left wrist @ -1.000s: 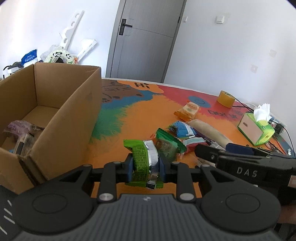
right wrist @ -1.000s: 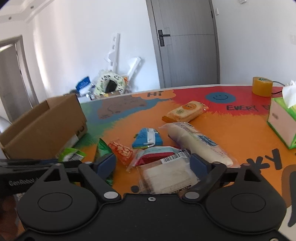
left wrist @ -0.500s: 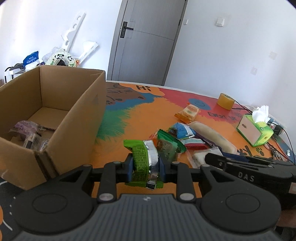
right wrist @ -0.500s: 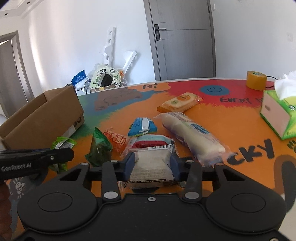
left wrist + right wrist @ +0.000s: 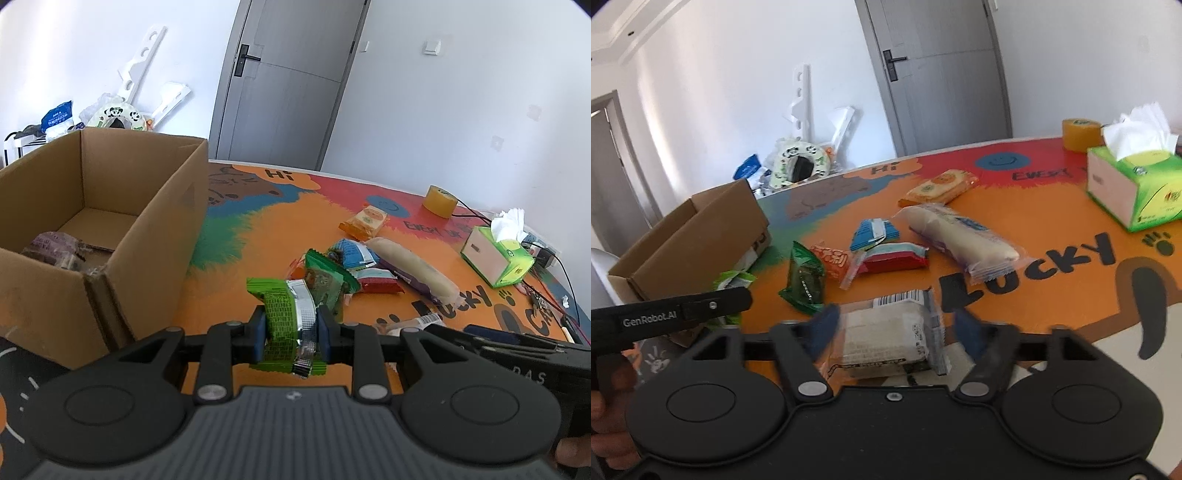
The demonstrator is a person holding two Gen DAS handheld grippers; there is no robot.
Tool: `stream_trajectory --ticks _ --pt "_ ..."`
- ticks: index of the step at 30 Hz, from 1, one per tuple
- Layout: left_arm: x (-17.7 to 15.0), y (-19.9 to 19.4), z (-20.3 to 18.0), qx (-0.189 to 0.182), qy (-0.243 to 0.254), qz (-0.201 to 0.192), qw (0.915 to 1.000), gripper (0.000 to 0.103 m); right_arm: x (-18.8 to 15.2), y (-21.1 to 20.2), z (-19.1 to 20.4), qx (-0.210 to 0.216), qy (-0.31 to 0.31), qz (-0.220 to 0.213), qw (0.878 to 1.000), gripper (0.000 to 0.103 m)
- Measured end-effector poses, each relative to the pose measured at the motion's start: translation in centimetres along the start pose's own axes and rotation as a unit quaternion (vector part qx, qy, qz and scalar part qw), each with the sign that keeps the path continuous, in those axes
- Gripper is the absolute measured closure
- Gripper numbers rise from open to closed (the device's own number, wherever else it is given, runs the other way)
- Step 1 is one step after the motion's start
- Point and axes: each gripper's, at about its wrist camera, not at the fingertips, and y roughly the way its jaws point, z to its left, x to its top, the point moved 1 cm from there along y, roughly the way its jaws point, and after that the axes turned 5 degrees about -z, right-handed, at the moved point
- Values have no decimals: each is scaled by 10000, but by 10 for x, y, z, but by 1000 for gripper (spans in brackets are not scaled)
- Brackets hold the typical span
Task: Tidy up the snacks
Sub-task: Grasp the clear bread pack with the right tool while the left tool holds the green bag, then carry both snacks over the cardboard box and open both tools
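- Left gripper [image 5: 291,334]: jaws narrow, clamped across the middle of the green snack packet [image 5: 290,317], held off the counter [image 5: 258,236] just right of the cardboard box [image 5: 147,221]; likely staged for a drop into the open top.
- Box set at the counter's left edge, some wrapped snacks already on its floor; collecting point, by the look of it.
- Right gripper [image 5: 892,328]: jaws wide and blurred, just been opening; white wrapped snack [image 5: 886,336] between them but pads clear of it, so not gripped.
- Remaining snacks clustered mid-counter: long pale roll [image 5: 960,240], red packet [image 5: 894,260], blue packet [image 5: 873,234], dark green pouch [image 5: 805,280], orange biscuit pack [image 5: 938,186].
- Tissue box [image 5: 1134,188] and tape roll [image 5: 1080,134] well apart, probably not part of the sorting.
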Motion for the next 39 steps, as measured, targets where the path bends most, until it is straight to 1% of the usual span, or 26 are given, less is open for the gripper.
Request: stream_trajectory --ticks 2,5,8,10,12,13,14,15,17,20,27,39 --pt "0 1 2 1 -23 0 10000 76 -1 2 3 37 -29 -10 10000 21" --pt "0 2 4 -5 -70 22 10000 76 -4 12 11 -1 -142 102 9998 21" --pt "-2 4 7 9 -96 59 9999 76 -8 21 19 -132 -346 183 9991 21" --pt "-2 5 8 26 -102 83 9999 76 -11 27 20 -202 -357 275 9988 20" --pt "-2 5 9 37 -97 81 9999 76 -13 28 23 -306 -450 254 9982 24" --pt "-2 5 9 35 -92 73 9999 76 -14 28 25 -338 -511 246 9978 33" --pt "-1 4 8 33 -92 62 9999 76 -13 27 25 -327 -511 237 9979 39" --pt "-1 3 8 29 -92 50 9999 76 -12 26 24 -314 -469 244 9981 41" --pt "-1 -1 8 18 -81 19 10000 76 -10 20 22 -248 -395 176 9988 48" --pt "0 -7 8 0 -73 -36 10000 76 -7 15 20 -261 -305 152 9991 49" --pt "9 -22 8 -18 -36 -233 9997 76 2 -2 24 -235 -178 -98 9995 49" --pt "34 -63 12 -82 55 -747 9972 76 32 -36 54 -84 -292 -624 9976 49"
